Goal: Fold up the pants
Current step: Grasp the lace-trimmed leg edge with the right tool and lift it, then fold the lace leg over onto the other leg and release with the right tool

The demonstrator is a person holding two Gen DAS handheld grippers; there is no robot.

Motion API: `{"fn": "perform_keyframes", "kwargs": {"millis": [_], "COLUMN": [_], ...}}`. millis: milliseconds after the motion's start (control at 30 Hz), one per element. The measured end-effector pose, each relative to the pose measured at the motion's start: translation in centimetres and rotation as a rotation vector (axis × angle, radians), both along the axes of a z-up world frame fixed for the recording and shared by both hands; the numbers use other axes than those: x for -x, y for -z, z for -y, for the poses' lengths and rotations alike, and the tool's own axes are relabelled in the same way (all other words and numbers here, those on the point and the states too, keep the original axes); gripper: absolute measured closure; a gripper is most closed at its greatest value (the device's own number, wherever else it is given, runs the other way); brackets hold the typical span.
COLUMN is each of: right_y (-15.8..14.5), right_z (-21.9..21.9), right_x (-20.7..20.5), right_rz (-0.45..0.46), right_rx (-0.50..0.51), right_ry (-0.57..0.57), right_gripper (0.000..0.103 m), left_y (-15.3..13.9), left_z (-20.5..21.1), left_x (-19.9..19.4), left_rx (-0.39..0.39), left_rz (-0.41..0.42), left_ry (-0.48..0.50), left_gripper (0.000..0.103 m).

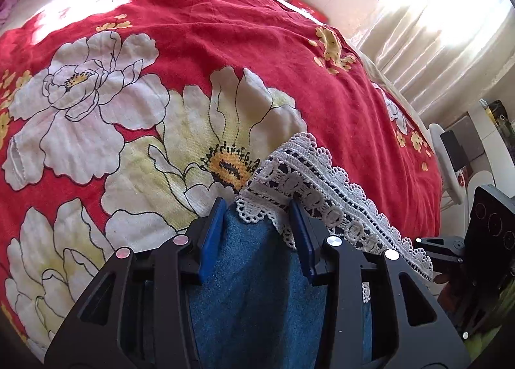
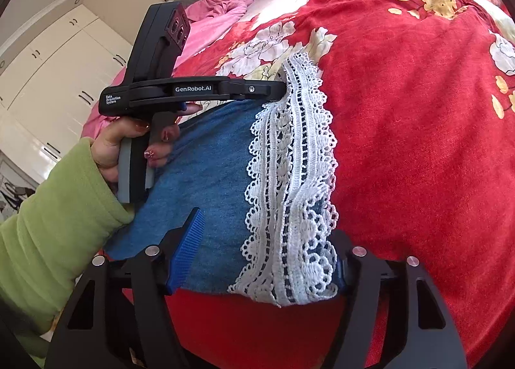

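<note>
Where fingers (image 1: 214, 234) straddle, pants (image 1: 254, 272) lie.

There was one pair of blue denim pants (image 2: 209, 182) with one white lace hem (image 2: 289, 176), lying on one red bedspread printed with white flowers (image 1: 289, 47). Two black handheld grippers (image 1: 260, 221) (image 2: 257, 256) were there, each with two blue-padded fingers (image 1: 210, 234). One green-sleeved hand (image 2: 112, 150) showed.

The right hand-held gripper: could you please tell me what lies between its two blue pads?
The pants with their white lace hem, seen in the right wrist view.
</note>
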State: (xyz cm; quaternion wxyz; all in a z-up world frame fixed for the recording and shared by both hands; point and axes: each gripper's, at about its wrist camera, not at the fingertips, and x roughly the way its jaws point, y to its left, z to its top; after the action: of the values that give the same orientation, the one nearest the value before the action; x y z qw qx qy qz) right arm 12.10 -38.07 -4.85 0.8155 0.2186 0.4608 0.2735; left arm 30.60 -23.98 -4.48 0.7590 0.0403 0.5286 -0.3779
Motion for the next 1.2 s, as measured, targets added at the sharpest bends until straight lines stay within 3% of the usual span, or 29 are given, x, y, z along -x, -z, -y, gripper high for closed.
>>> {"fn": "perform_keyframes", "kwargs": {"millis": [200,233,267,367,500,733,867,1033,1200], "right_y": [0.1,0.0,-0.1,0.1,-0.5,-4.3,-6.4,-8.3,-8.8], "right_z": [-0.3,-0.4,-0.5,-0.7,-0.8,-2.9,-5.5,-9.3,-13.8], "right_x": [-0.8,-0.9,-1.0,-1.3,-1.2,-0.6,-0.5,-0.2,0.0], "right_rz": [-0.011,-0.011,-0.008,-0.010,0.011,0.121,0.184,0.240,0.249], "right_rx": [-0.021,-0.021,-0.020,-0.026,-0.033,0.009,0.041,0.068,0.089], "right_ry": [0.014,0.015,0.012,0.005,-0.003,-0.060,-0.118,-0.199,-0.287], "right_gripper": [0.042,0.045,0.056,0.076,0.081,0.081,0.081,0.081,0.081], "left_y": [0.3,0.3,0.2,0.0,-0.7,-3.3,-5.2,-6.9,-7.1], "left_z": [-0.4,-0.4,-0.4,-0.5,-1.0,-4.1,-6.9,-12.0,-17.4], "left_x": [-0.1,0.0,0.2,0.6,1.0,2.2,3.5,5.1,7.2], "left_rx": [0.013,0.013,0.011,-0.003,0.015,0.181,0.249,0.313,0.320], "left_rz": [-0.013,-0.014,-0.015,0.000,0.004,-0.003,0.032,0.066,0.082], "left_ry": [-0.025,-0.030,-0.033,-0.057,-0.094,-0.145,-0.178,-0.253,-0.340], "left_gripper": [0.070,0.071,0.074,0.081,0.091,0.095,0.096,0.098,0.098]}}
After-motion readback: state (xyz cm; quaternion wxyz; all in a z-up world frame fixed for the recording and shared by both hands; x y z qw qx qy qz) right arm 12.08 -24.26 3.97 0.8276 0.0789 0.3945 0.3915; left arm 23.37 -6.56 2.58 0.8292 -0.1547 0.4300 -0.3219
